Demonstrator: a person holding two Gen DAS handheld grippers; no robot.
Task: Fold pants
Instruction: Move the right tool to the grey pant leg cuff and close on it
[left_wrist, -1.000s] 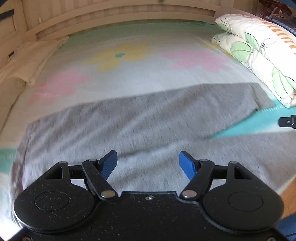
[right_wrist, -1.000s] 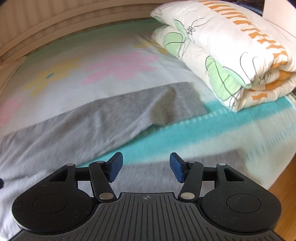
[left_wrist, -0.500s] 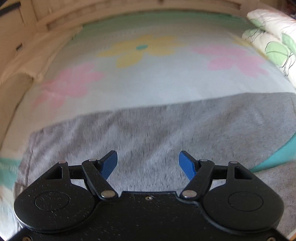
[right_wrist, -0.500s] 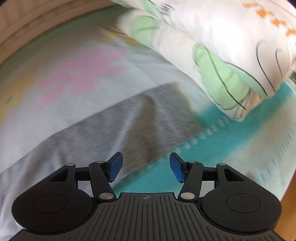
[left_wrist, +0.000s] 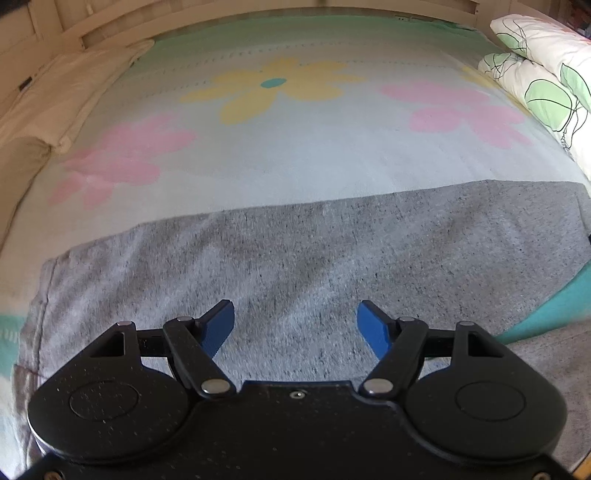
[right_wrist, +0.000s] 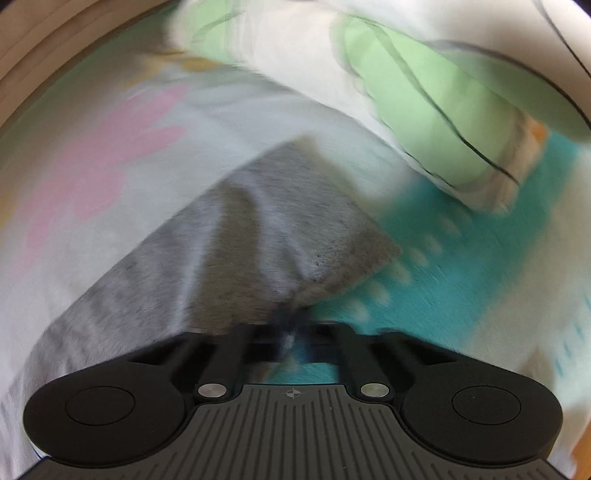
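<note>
Grey pants (left_wrist: 314, 251) lie flat across the near part of the bed (left_wrist: 280, 155), one leg reaching right toward the quilt (left_wrist: 546, 74); the right gripper (right_wrist: 291, 325) is pinched together on the near edge of that leg's hem, cloth bunching at its tips, though blur hides the detail; the left gripper (left_wrist: 295, 326) hangs spread above the mid-cloth, gripping nothing. To fold well, I judge the left should take the same edge further left before lifting, so both ends rise evenly and the leg carries over without twisting.
</note>
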